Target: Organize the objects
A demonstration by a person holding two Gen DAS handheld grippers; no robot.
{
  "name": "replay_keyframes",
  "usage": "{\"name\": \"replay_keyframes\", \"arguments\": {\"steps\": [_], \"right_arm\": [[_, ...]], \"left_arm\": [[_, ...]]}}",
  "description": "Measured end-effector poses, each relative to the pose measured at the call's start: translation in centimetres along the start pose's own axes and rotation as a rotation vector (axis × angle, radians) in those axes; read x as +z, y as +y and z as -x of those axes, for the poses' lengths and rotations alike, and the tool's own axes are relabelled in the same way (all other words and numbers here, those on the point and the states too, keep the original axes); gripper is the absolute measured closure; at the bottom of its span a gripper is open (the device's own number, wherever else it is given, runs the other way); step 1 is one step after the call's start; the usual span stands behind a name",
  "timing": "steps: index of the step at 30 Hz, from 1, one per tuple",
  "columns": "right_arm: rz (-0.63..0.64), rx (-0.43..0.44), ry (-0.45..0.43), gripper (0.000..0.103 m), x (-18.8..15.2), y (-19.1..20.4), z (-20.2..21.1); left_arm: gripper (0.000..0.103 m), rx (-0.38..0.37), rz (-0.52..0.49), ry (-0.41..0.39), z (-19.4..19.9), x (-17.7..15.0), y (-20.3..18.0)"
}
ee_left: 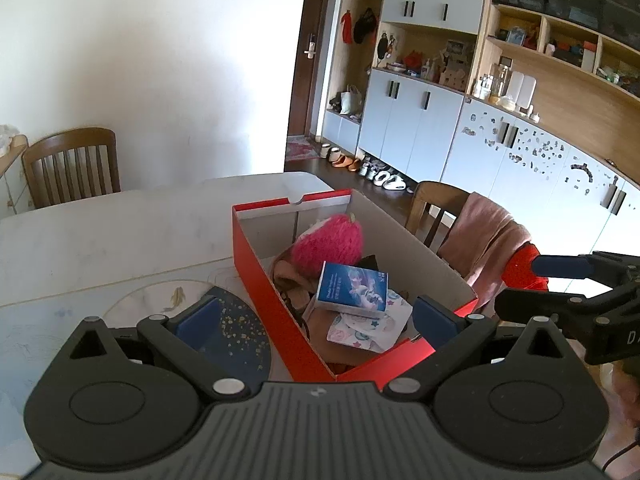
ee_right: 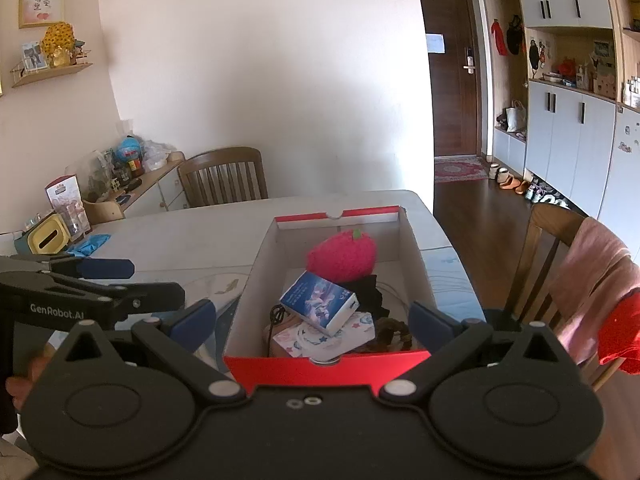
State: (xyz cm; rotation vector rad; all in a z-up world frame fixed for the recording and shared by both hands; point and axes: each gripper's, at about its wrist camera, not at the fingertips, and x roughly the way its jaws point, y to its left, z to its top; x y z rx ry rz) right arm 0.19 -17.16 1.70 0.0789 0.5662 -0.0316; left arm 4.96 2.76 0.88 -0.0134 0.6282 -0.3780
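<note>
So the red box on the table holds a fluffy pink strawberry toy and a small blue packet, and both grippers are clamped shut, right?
Not quite. Both wrist views show the left gripper and right gripper open and empty. The red box, pink strawberry toy and blue packet are as you say.

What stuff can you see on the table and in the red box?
Box: one, red outside, pale inside, open, on the table.
Plush strawberry: one, pink, at the box's far end.
Small carton: one, blue and white, tilted on top of the pile.
Patterned packet: one, white with pastel shapes, under the carton.
Dark item: one, black, beside the carton; cannot tell what it is.
Table: one, whitish.
Chairs: two, brown wood, one bearing a pink cloth.
Left tongs: open.
Right tongs: open.
</note>
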Motion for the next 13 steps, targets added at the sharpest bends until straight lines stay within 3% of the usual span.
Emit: {"name": "replay_keyframes", "arguments": {"steps": [13], "right_arm": [[0.002, 0.004, 0.021, 0.001, 0.26, -0.05, -0.75]], "left_arm": [[0.0, -0.005, 0.006, 0.015, -0.56, -0.13, 0.4]]}}
